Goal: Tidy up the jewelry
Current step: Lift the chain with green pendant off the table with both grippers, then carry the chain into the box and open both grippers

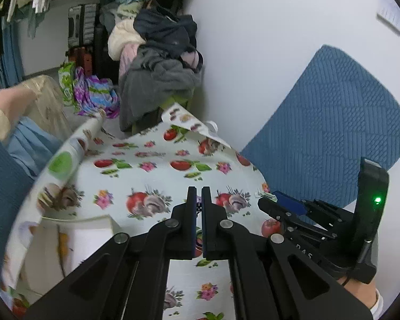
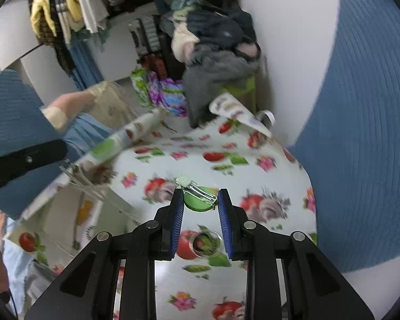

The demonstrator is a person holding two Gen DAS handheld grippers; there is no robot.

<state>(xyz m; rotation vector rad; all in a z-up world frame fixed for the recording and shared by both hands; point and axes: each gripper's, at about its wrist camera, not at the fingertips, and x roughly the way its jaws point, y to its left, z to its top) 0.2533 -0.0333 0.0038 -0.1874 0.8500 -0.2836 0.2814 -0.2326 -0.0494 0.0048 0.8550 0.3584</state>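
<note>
Green and round, a hair clip [image 2: 200, 200] with a silver metal clasp across its top lies on the fruit-and-flower tablecloth [image 2: 194, 154] at the centre of the right wrist view, directly between the tips of the right gripper [image 2: 200, 200]. Its blue-padded fingers [image 2: 224, 221] stand apart on either side of the clip, and whether they touch it cannot be told. Lower in the same gap, near the bottom centre, a silver ring [image 2: 205, 244] lies flat on the cloth.

At the centre of the left wrist view, the left gripper [image 1: 199, 194] has its fingers drawn almost together, with a small dark object [image 1: 199, 209] showing in the narrow slit between them; what it is cannot be told. A white box [image 1: 74, 240] sits on the cloth at the lower left of that frame.

A blue quilted cushion [image 1: 330, 133] fills the right of both views against a white wall [image 1: 266, 40]. Piled clothes [image 1: 160, 53] rise in the upper middle.
</note>
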